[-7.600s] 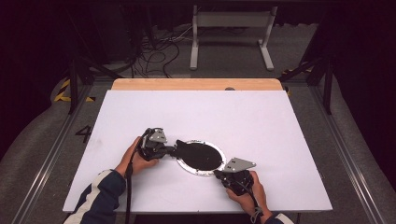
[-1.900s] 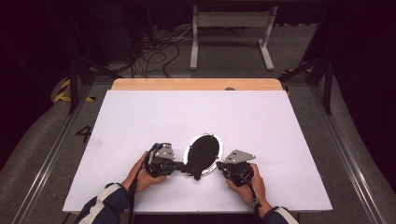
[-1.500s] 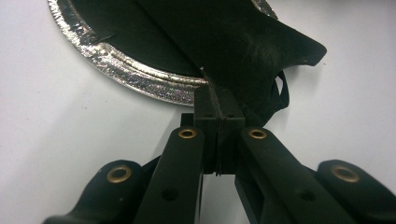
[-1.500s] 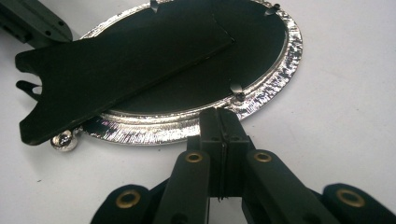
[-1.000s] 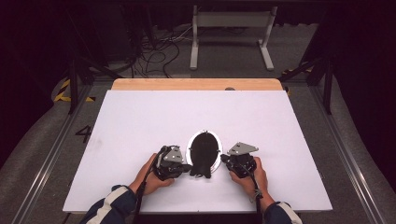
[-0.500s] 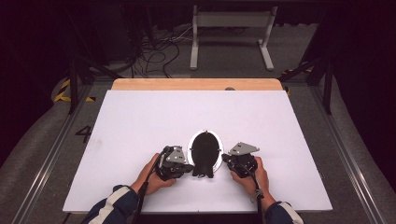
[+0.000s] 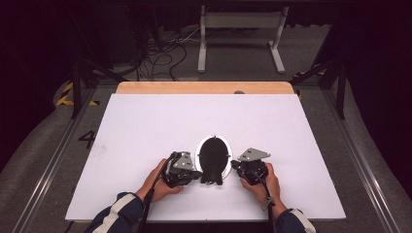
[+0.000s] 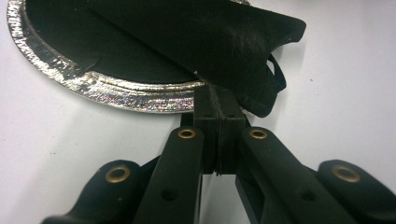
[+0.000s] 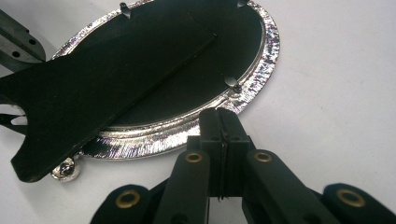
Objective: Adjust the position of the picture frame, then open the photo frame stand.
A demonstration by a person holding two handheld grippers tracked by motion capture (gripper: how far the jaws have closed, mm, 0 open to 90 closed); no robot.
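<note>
Both hands have drawn inward since the earliest frame, flanking the oval silver-rimmed picture frame (image 7: pixel 214 156) face-down near the white desk's (image 7: pixel 145 121) front edge. Left gripper (image 8: pixel 217 105) and right gripper (image 9: pixel 223 122), jaws clenched, touch its rim.

The table (image 7: pixel 145 121) is viewed from above; the oval frame (image 8: pixel 116 88) is seen close by both gripper views.

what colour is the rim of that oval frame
Shiny silver rim around a black back; clearest in the right gripper view.
</note>
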